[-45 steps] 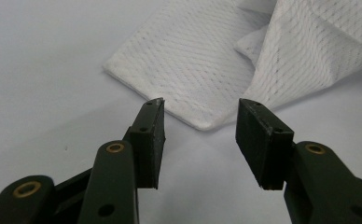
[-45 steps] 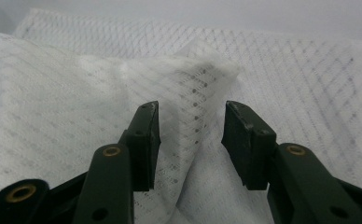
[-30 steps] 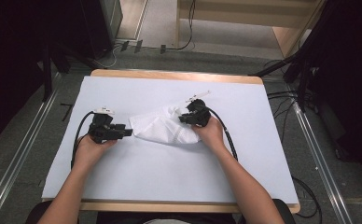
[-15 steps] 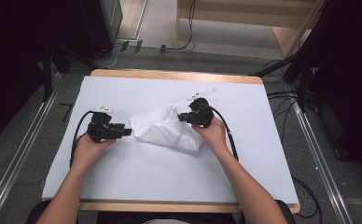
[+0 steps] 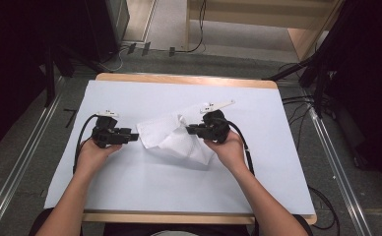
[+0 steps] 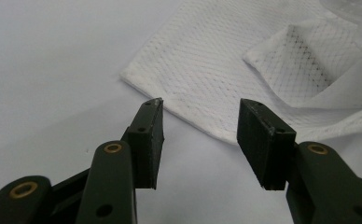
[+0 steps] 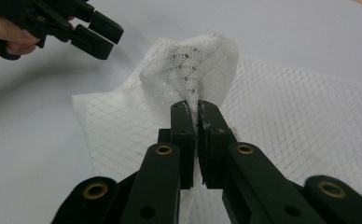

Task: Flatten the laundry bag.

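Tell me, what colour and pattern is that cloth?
White mesh cloth, netted; clearest in the left gripper view.

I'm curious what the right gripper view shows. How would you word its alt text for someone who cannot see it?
Two black jaws of the right gripper are pinched shut on a fold of a white mesh cloth, lifting it into a peak above a pale table. At top left, a hand holds the left gripper, its jaws apart beside the cloth.

Left tongs (image 5: 130,136) held low in the left hand (image 5: 93,152), jaws parted, pointing inward. Right tongs (image 5: 193,129) gripped by the right hand (image 5: 228,147), jaws pinched together, raised slightly. Both forearms angled inward.
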Action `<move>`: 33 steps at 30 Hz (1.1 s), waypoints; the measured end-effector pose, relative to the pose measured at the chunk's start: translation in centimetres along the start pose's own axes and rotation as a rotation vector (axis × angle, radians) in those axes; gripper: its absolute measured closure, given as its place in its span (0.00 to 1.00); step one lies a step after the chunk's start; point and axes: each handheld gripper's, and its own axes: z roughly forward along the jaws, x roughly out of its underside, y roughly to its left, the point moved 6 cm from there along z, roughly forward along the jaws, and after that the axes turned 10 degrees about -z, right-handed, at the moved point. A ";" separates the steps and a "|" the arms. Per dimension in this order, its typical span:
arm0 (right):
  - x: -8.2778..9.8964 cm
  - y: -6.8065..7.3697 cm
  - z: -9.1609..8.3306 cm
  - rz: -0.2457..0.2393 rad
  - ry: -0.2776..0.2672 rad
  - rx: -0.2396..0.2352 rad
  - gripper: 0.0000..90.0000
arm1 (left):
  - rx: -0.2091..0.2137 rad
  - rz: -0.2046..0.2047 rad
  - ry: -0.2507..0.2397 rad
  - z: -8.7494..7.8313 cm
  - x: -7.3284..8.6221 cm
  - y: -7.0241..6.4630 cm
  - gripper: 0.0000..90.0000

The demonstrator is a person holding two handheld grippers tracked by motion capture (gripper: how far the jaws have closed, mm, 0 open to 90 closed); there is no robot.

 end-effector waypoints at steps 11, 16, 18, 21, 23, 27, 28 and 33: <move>1.0 3.1 -0.9 -0.032 0.001 -0.024 0.97 | 0.005 0.022 0.017 0.8 -0.5 -0.5 0.58; 1.7 4.2 -1.4 -0.037 0.006 -0.032 0.97 | 0.008 0.029 0.023 1.2 -0.7 -0.7 0.58; 2.0 4.7 -1.6 -0.036 0.007 -0.036 0.97 | 0.012 0.034 0.030 1.3 -0.7 -0.8 0.58; 2.5 5.3 -1.9 -0.038 0.011 -0.043 0.97 | 0.010 0.039 0.032 1.5 -0.8 -0.9 0.58; 2.7 5.6 -1.9 -0.036 0.010 -0.054 0.97 | 0.013 0.039 0.036 1.7 -0.9 -1.0 0.58; 3.0 6.6 -1.7 -0.046 0.021 -0.080 0.95 | 0.013 0.045 0.040 1.9 -0.9 -1.1 0.57; 3.0 6.7 -1.7 -0.052 0.021 -0.084 0.93 | 0.014 0.043 0.038 1.9 -0.9 -1.1 0.57; 2.6 7.1 -2.3 -0.046 -0.011 -0.110 0.77 | 0.012 0.042 0.038 1.9 -0.9 -1.0 0.58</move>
